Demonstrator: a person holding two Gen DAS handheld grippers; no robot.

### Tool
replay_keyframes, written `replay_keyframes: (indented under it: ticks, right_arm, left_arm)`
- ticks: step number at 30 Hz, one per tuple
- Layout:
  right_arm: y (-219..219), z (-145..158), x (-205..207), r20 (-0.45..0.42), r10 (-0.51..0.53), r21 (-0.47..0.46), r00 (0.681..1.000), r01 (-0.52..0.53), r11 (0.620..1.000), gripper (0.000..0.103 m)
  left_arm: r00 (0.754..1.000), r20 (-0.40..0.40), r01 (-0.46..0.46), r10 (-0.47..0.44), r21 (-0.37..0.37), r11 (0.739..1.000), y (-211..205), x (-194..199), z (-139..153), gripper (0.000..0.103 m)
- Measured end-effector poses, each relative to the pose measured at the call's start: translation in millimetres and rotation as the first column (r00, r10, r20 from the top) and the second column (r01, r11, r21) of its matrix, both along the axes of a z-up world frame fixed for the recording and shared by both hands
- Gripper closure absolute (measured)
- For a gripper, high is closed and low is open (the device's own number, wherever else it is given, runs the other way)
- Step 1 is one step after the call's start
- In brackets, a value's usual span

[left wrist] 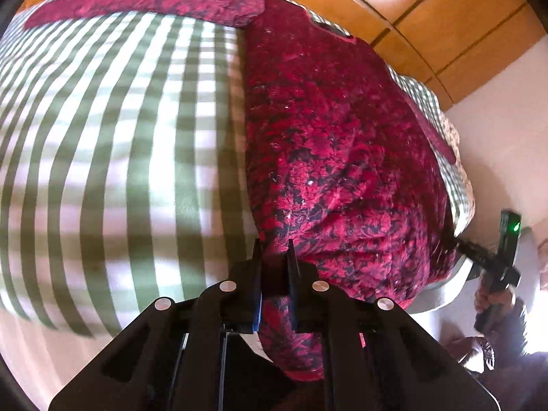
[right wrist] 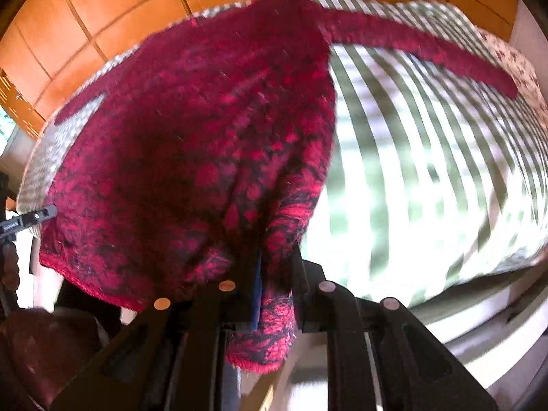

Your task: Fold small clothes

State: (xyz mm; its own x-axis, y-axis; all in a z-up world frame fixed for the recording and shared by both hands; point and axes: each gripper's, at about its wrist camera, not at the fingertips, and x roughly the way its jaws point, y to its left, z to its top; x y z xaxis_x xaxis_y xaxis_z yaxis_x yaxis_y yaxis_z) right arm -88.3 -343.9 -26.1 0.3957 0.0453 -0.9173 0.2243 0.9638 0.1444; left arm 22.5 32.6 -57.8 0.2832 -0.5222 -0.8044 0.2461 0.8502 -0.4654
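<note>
A fuzzy red sweater with a dark pattern (left wrist: 328, 144) lies on a bed with a green-and-white striped cover (left wrist: 113, 144). One sleeve (left wrist: 154, 3) stretches out to the far left. My left gripper (left wrist: 274, 250) is shut on the sweater's near hem corner, which hangs between its fingers. In the right wrist view the sweater (right wrist: 205, 130) fills the left and middle, with a sleeve (right wrist: 421, 48) reaching right over the striped cover (right wrist: 428, 171). My right gripper (right wrist: 277, 253) is shut on the other hem corner. The right gripper also shows at the left wrist view's right edge (left wrist: 493, 260).
Orange wooden panelling (left wrist: 428, 10) stands behind the bed, also seen in the right wrist view (right wrist: 102, 10). The bed's near edge and pale frame (right wrist: 479, 325) run below the cover. The left gripper's tip (right wrist: 34, 219) shows at the right wrist view's left edge.
</note>
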Motion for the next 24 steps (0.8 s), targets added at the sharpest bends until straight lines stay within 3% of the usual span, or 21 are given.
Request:
replay_keyframes:
  ticks: [2, 5, 6, 7, 8, 9, 12, 15, 21, 24]
  right_arm:
    - [-2, 1, -2, -0.031, 0.023, 0.021, 0.999, -0.023, 1.000, 0.089]
    - [6, 12, 2, -0.080, 0.125, -0.040, 0.989, -0.128, 0.991, 0.083]
    - [2, 20, 5, -0.068, 0.108, -0.070, 0.992, -0.113, 0.991, 0.071]
    - [-2, 29, 9, -0.039, 0.077, -0.088, 0.996, -0.081, 0.993, 0.052]
    - [-6, 38, 13, -0.004, 0.053, -0.093, 0.999, -0.053, 0.994, 0.045]
    - [-6, 49, 20, 0.055, 0.031, -0.097, 0.998, -0.026, 0.995, 0.038]
    - [8, 60, 45, 0.153, 0.019, -0.074, 0.988, -0.008, 0.997, 0.020]
    - [43, 52, 85, 0.190, 0.074, -0.072, 0.979, -0.061, 0.996, 0.012]
    - [123, 36, 159, 0.274, 0.223, -0.182, 0.935, -0.178, 0.967, 0.009]
    - [139, 24, 196, 0.289, 0.259, -0.262, 0.922, -0.184, 0.947, 0.006]
  left_arm:
    - [0.999, 0.040, 0.011, -0.012, 0.030, 0.999, -3, -3, 6, 0.092]
    - [0.998, 0.061, 0.003, -0.007, 0.066, 0.998, -9, 0, 8, 0.087]
    - [0.998, 0.063, -0.007, 0.003, 0.063, 0.998, -7, 1, 9, 0.077]
    - [0.997, 0.065, -0.034, 0.031, 0.049, 0.998, -3, 4, 9, 0.066]
    - [0.995, 0.067, -0.069, 0.067, 0.036, 0.997, 9, 5, 12, 0.041]
    - [0.988, 0.078, -0.136, 0.135, 0.002, 0.991, 20, 9, 15, 0.028]
    - [0.967, 0.061, -0.241, 0.246, -0.071, 0.968, 44, 22, 19, 0.028]
    - [0.927, 0.054, -0.365, 0.371, -0.092, 0.926, 72, 38, 22, 0.028]
    - [0.792, 0.056, -0.598, 0.607, -0.125, 0.792, 142, 75, 27, 0.028]
    - [0.745, 0.075, -0.656, 0.663, -0.097, 0.748, 168, 94, 28, 0.028]
